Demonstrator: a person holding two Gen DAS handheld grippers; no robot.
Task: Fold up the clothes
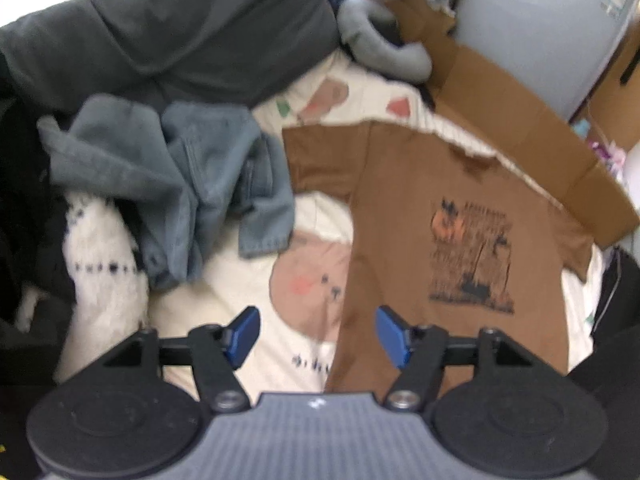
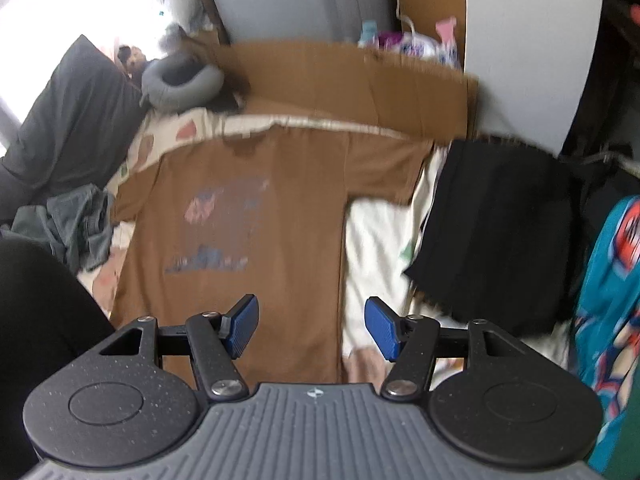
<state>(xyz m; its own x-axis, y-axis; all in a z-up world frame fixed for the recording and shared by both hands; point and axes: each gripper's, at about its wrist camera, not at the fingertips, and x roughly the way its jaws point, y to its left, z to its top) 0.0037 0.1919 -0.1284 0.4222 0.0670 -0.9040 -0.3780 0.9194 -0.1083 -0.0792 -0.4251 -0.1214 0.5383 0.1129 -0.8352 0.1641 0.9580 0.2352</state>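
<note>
left wrist: left gripper (image 1: 316, 334) jaws apart, nothing between, above the left edge of the brown t-shirt (image 1: 432, 216) lying flat on the cream blanket (image 1: 244, 288) (crumpled jeans (image 1: 192, 184) just left). right wrist: right gripper (image 2: 311, 326) also spread, empty, over the shirt's right edge.

T-shirt (image 1: 420, 208): brown, chest print in dark blue and orange. Bedsheet (image 1: 240, 280): cream, pale brown bear motif with pink cheek; red and green patches toward 12 o'clock. Crumpled garment (image 1: 180, 176) at 10 o'clock of the T-shirt: faded grey-blue. Pillow (image 1: 180, 28): dark grey. Cardboard (image 2: 340, 84): plain tan. Folded cloth (image 2: 492, 232) at 3 o'clock: black. Both claws' pads (image 2: 242, 326): blue, on black arms.
</note>
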